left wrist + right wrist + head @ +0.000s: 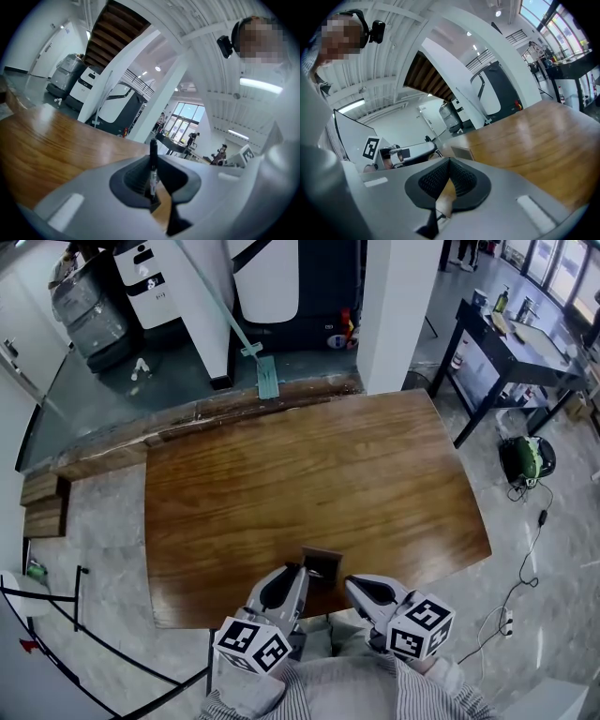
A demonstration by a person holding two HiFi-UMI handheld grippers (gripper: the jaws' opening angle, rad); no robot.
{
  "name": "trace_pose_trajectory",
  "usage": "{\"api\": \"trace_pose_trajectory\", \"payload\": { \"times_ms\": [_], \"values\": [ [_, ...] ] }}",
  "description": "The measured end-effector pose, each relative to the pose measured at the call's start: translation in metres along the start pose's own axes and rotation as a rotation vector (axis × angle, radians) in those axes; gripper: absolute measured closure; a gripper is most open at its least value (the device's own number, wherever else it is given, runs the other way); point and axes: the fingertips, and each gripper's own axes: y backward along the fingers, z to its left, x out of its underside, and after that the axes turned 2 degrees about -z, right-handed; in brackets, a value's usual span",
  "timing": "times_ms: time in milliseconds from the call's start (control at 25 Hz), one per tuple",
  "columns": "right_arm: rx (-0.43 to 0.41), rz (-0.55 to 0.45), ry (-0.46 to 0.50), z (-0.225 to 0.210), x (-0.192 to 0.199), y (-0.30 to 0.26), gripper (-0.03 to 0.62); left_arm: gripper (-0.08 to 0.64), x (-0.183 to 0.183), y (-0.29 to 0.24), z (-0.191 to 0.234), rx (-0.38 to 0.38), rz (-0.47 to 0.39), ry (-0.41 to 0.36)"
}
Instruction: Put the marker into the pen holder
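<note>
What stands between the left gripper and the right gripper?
In the head view, the pen holder stands between the left gripper, which holds the marker, and the right gripper, at the table's near edge.

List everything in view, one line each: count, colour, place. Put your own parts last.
table: one, brown wood, centre of the head view.
pen holder: one, dark brown, at the table's near edge, between the grippers.
marker: one, black, upright in the left gripper's jaws.
mop: one, pale green, leaning beyond the table's far edge.
side table: one, black, far right.
left gripper: grey, shut on the marker.
right gripper: grey, jaws together, empty.
</note>
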Motion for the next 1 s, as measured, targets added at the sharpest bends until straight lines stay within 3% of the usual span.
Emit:
{"api": "trace_pose_trajectory", "payload": {
  "times_ms": [360,560,1000],
  "values": [
    [-0.031,0.084,-0.034,-0.004,0.024,-0.011,0.592,0.512,0.022,-0.02,0.015,-0.046,0.047,0.002],
    [-0.039,0.097,-0.061,-0.005,0.035,-0.016,0.592,0.512,0.048,-0.024,0.013,-0.048,0.107,-0.01],
    [-0.02,0.115,-0.105,-0.018,0.05,-0.015,0.592,0.512,0.071,-0.033,0.02,-0.06,0.141,-0.035]
  ]
}}
